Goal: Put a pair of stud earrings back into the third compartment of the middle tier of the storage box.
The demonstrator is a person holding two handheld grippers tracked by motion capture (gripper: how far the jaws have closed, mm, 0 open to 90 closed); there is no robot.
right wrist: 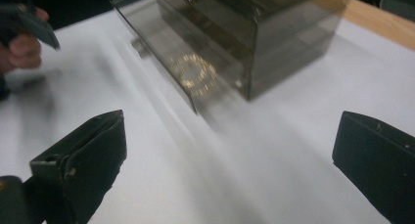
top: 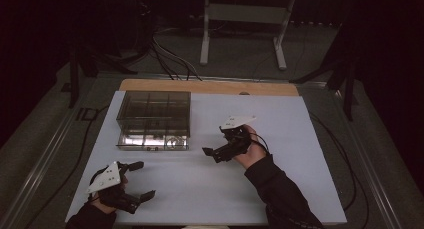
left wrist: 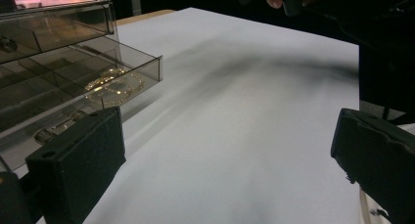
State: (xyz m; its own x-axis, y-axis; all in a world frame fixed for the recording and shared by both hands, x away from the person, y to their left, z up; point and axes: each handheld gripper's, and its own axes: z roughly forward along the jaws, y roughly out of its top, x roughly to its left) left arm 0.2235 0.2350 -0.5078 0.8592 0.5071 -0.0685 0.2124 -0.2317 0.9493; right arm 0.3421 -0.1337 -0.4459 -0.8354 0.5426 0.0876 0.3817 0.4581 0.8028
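A smoked clear drawer box (top: 154, 109) stands at the back left of the white mat (top: 290, 189). Its bottom drawer (top: 152, 141) is pulled out toward me, and gold bracelets (top: 172, 141) lie at its right end. My left gripper (top: 142, 180) rests near the mat's front left corner, open and empty. My right gripper (top: 214, 140) hovers just right of the drawer, open, holding nothing. The left gripper view has the open drawer (left wrist: 147, 70) and the bracelets (left wrist: 115, 87) ahead on the left. In the blurred right gripper view, the box (right wrist: 284, 33) and bracelets (right wrist: 193, 75) lie ahead.
A wooden table edge (top: 210, 86) shows behind the mat. Beyond it stand a white frame (top: 245, 19) and black stand legs (top: 345, 74), with cables (top: 170, 59) on the floor. The person's left hand (right wrist: 22, 48) is at the left of the right gripper view.
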